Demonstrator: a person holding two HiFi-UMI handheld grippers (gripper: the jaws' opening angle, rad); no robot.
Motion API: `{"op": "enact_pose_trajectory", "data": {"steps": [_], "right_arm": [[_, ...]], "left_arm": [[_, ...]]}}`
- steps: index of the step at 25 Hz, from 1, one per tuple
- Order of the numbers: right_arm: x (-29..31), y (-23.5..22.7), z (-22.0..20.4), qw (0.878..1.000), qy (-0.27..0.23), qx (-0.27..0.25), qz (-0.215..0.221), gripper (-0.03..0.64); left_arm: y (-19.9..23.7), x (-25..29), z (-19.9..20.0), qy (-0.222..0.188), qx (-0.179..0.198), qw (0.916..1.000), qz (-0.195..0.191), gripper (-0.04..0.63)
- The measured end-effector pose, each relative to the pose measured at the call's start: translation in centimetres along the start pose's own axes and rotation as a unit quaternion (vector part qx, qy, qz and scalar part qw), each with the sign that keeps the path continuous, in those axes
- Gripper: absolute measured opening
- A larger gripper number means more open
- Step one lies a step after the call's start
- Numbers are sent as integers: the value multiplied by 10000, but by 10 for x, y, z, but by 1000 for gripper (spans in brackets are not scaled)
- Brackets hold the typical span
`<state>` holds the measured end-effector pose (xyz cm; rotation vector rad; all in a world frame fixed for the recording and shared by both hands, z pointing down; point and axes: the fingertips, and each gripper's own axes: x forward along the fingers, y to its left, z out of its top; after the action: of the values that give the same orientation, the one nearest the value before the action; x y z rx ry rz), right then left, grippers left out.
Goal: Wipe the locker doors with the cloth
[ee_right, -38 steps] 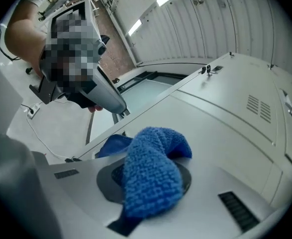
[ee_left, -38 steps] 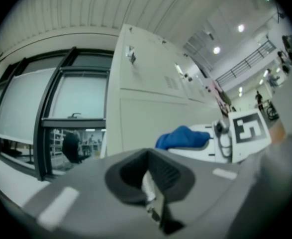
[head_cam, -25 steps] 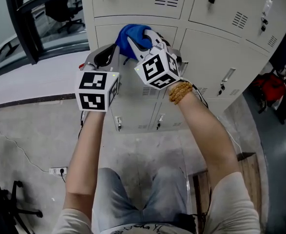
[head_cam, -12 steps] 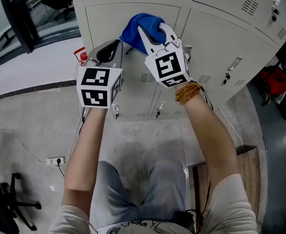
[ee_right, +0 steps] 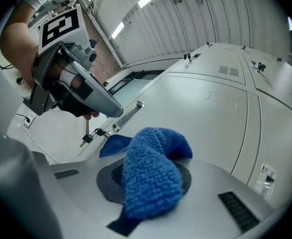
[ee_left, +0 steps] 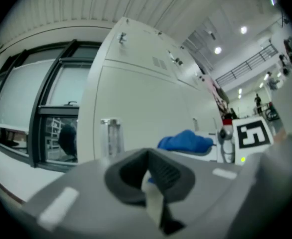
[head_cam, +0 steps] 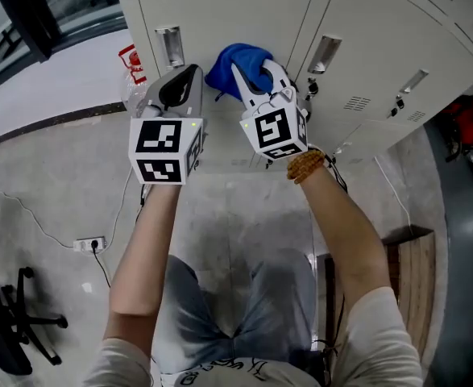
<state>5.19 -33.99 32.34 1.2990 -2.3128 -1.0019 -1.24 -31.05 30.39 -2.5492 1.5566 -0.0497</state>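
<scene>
Cloth (head_cam: 228, 64): blue terry, judged soft, light and limp. It sits at upper centre of the head view, bunched against the pale locker door (head_cam: 220, 14). Right gripper (head_cam: 256, 69): jaws clamped on it, a fold spilling over; a thick bunch likely holds best. Left gripper (head_cam: 189, 75): jaws together, empty, just left.

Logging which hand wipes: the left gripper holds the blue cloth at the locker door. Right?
Not quite, the side is wrong. The right gripper holds the blue cloth at the locker door. The right gripper view shows the cloth clamped between its jaws.
</scene>
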Motion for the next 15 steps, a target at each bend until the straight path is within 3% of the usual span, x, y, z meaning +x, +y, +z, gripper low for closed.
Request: {"op": "enact_pose_trajectory", "data": {"steps": [10,15], "right_arm": [[-2,76,-73,9986,406,-149,300,23],[-11,100,-114,9918,774,-805,624,23]], "left_arm": [[-19,-3,-74,350,29,9993,-142,3],[-22,-1,-86,451,0,9988,-193,3]]}}
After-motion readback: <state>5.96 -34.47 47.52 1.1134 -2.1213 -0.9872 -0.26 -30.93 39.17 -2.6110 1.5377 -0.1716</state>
